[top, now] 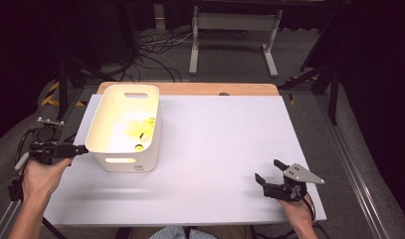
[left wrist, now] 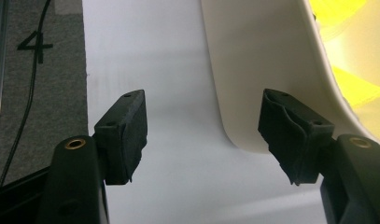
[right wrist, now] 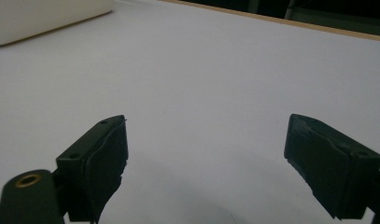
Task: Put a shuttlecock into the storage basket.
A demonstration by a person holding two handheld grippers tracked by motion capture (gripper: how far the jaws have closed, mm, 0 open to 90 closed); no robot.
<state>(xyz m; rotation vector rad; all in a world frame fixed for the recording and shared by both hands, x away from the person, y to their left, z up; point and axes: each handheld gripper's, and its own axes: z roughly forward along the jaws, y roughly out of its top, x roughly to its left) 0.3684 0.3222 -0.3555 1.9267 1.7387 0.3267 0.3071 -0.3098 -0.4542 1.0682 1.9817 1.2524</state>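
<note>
Left gripper (top: 83, 148) sat at the white bin's (top: 106, 130) left wall, jaws apart, nothing clamped. Bin stood at table's (top: 225, 149) far left, yellow items (top: 140, 127) inside. Right gripper (top: 270, 171) idle near right, jaws apart. Floor marking "4" (left wrist: 34, 45) was readable.

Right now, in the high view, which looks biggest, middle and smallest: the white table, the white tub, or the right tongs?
1. White table, biggest by far.
2. White tub.
3. Right tongs, smallest, even though they sit nearer the camera.
</note>
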